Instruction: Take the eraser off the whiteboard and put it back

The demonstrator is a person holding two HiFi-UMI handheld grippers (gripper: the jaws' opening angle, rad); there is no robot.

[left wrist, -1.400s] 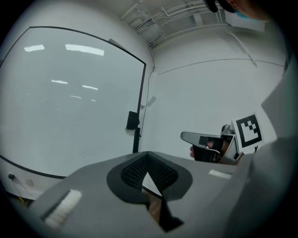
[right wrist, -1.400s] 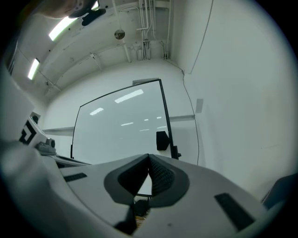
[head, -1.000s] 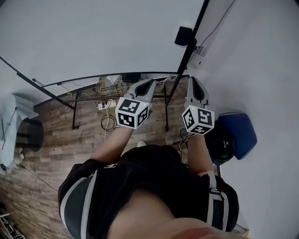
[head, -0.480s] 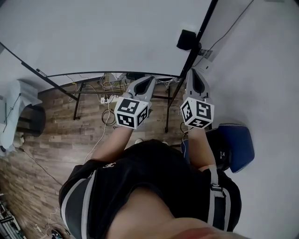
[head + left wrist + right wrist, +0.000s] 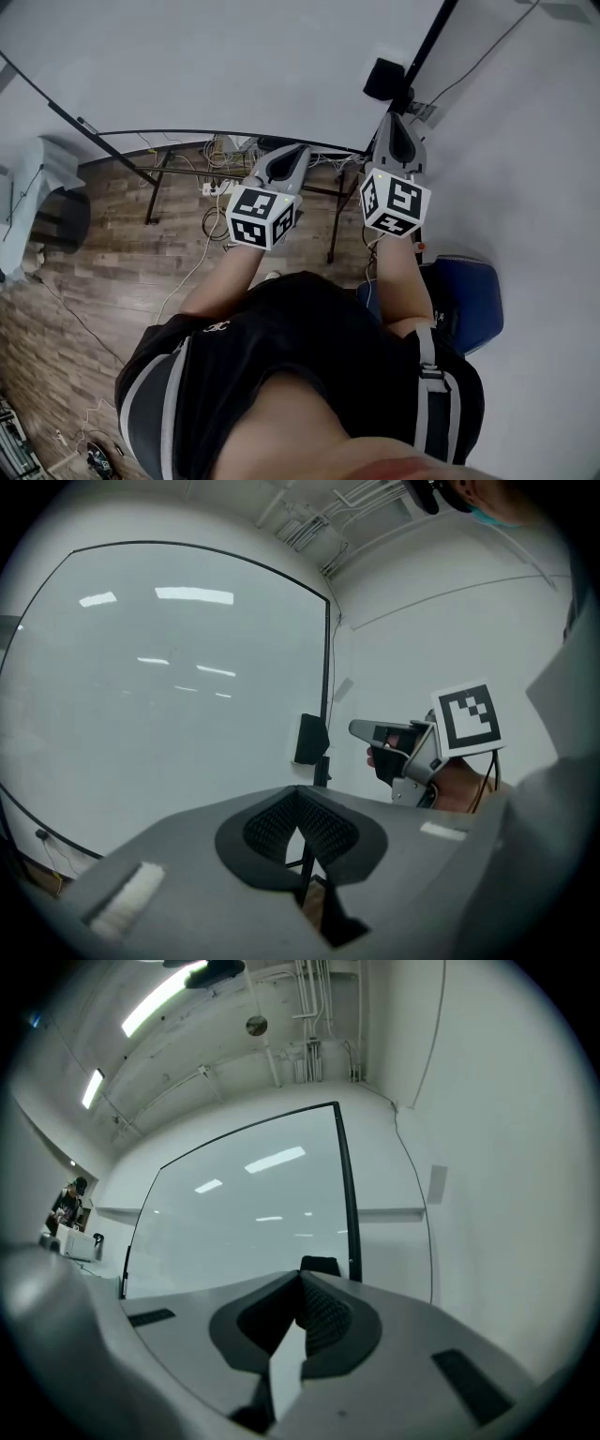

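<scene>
The left gripper [image 5: 298, 808] had its grey jaws pressed together with nothing between the ribbed black pads. The right gripper [image 5: 302, 1288] was the same: jaws fully together, pads meeting, empty. Both pointed roughly level at the board, the right tipped a little upward.

The small black rectangular eraser [image 5: 384, 80] sat on the large white whiteboard [image 5: 187, 66], hard against the black frame bar [image 5: 431, 37] at the board's right edge. It was untouched and not yet taken off. In the right gripper view it stood just beyond the jaw tips, almost dead ahead.

Over the last second the right gripper had climbed and pushed forward. In the head view the gap between its tips and the eraser had shrunk from wide to near, though they stayed apart. The left gripper had barely shifted and hung back, well to the left of the eraser. That read as the right gripper making the approach. Its jaws would likely have to spread before they could take the eraser's sides, so the pick had not yet begun.

No tray, bin or box showed plainly. A blue padded seat [image 5: 473, 300] stood by the person's right side. A tangle of cables [image 5: 220, 150] lay on the brown wood-plank floor [image 5: 103, 253] beneath the board's stand.
</scene>
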